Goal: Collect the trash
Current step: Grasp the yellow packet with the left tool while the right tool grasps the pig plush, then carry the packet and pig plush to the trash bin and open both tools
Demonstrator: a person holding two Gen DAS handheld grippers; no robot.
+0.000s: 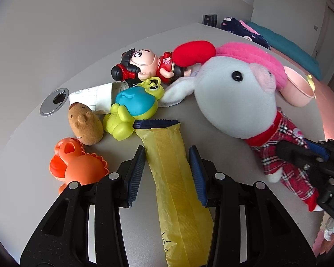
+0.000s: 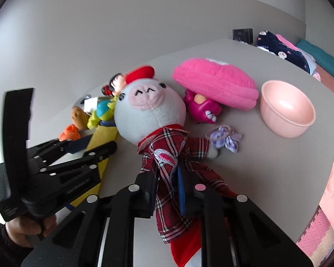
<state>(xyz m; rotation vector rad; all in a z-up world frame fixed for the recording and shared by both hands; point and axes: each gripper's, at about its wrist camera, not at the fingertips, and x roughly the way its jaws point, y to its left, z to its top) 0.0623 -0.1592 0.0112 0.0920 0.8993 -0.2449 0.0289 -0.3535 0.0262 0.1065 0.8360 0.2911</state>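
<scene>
A long yellow wrapper [image 1: 173,178] with a dark blue crimped end lies on the grey table [image 1: 229,166]. My left gripper [image 1: 167,150] straddles it, both pads pressing its sides. A white plush pig [image 1: 231,95] in a red plaid outfit lies to the right of it. My right gripper [image 2: 167,173] is shut on the pig's [image 2: 149,111] plaid clothing at the lower body. In the right wrist view the left gripper [image 2: 100,143] shows at the left over the yellow wrapper [image 2: 102,133], held by a hand [image 2: 22,229]. The right gripper [image 1: 287,149] enters the left wrist view at the right edge.
Toys crowd the far side: a green-blue frog [image 1: 131,106], a brown plush [image 1: 84,122], an orange toy [image 1: 78,166], a doll figure [image 1: 144,66], white paper [image 1: 89,98]. A pink cushion [image 2: 213,84], magenta toy [image 2: 200,109], purple bow [image 2: 225,138] and pink bowl [image 2: 287,109] lie right.
</scene>
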